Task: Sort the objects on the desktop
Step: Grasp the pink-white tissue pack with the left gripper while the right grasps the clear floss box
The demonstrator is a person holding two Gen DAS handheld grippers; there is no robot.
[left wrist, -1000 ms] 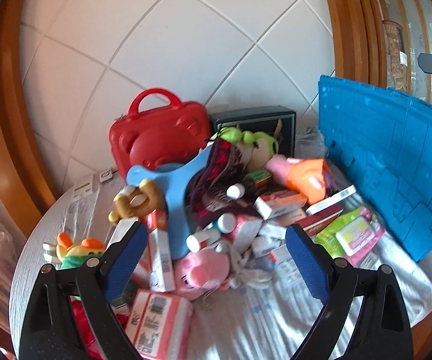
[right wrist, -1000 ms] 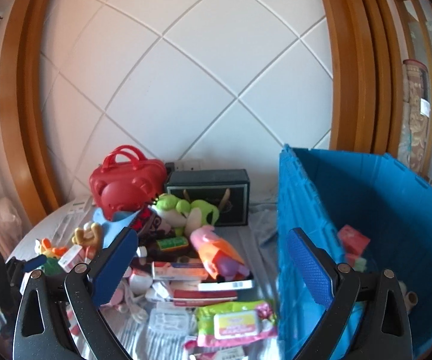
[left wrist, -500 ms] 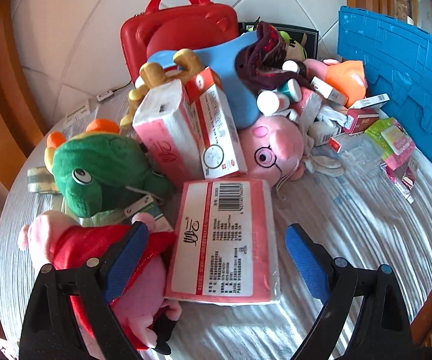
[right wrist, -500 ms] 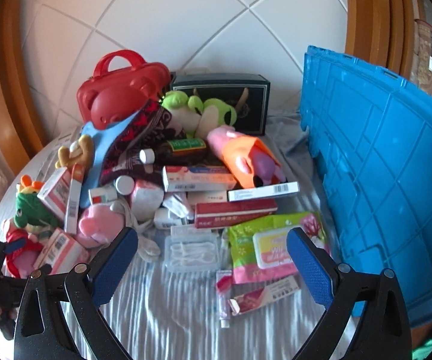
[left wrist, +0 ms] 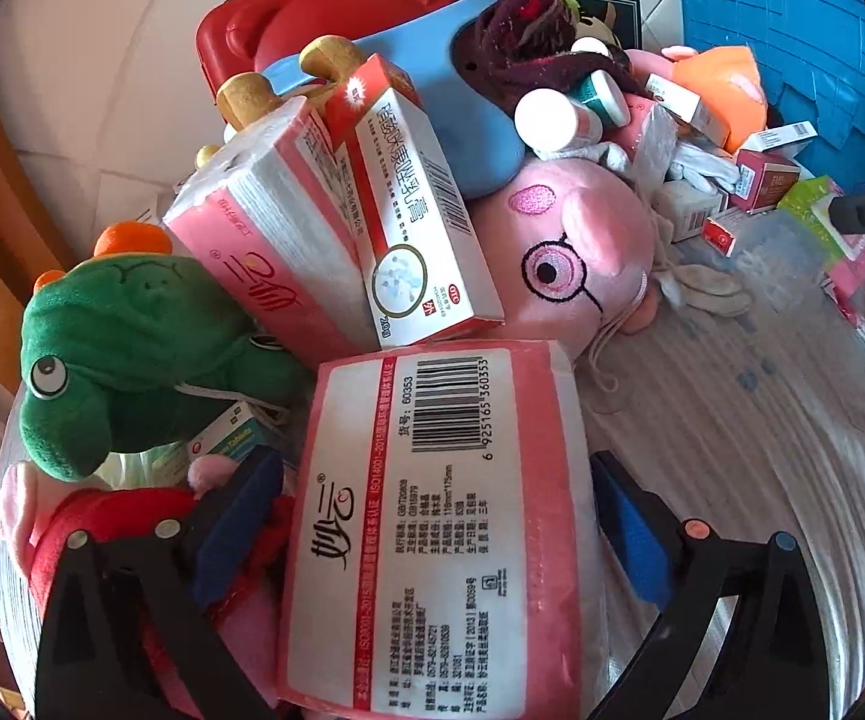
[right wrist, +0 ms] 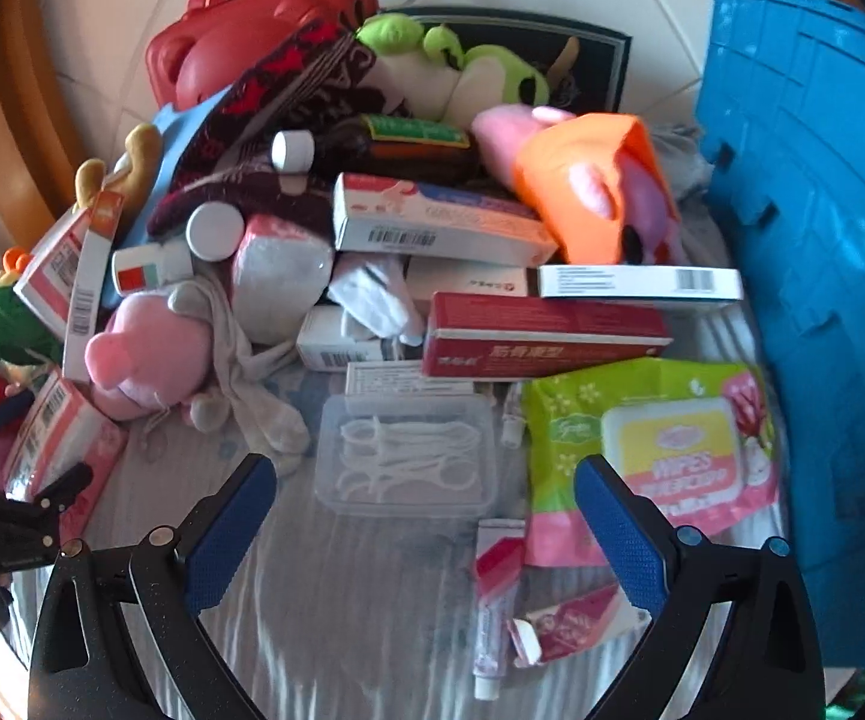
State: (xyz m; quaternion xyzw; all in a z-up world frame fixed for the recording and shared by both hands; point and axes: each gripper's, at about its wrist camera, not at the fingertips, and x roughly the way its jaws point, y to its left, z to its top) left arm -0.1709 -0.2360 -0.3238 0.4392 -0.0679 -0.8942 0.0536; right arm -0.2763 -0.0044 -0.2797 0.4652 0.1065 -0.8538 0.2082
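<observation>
So the left gripper (left wrist: 435, 516) has its jaws spread about as wide as they go, they've just been opening a bit more, and a soft pink plastic-wrapped tissue pack (left wrist: 438, 534) sits between the blue ribbed pads (left wrist: 240, 516). Can't see the pads actually pressing on it, the wrap looks unsquashed on both sides.

Using that tissue pack as the landmark: just behind it leans a glossy cardboard ointment box (left wrist: 414, 210) against a second tissue pack (left wrist: 264, 240). To its left is a fuzzy green plush dinosaur (left wrist: 132, 360) with orange felt bumps, and a red-and-pink plush (left wrist: 102, 534) lies under the left pad. Behind and to the right, a round pink pig plush (left wrist: 576, 252) with stitched glasses. Further back is a hard, shiny red plastic case (left wrist: 324, 12); far right is the ribbed blue plastic crate (left wrist: 792, 42).

The right gripper (right wrist: 426, 516) is wide open too, holding nothing. Between its pads sits a clear rectangular floss-pick box (right wrist: 408, 456) on the grey table (right wrist: 342, 600), with a crinkly green wet-wipes pack (right wrist: 654, 444) just beside it and a small toothpaste tube (right wrist: 495, 594) close in front.
</observation>
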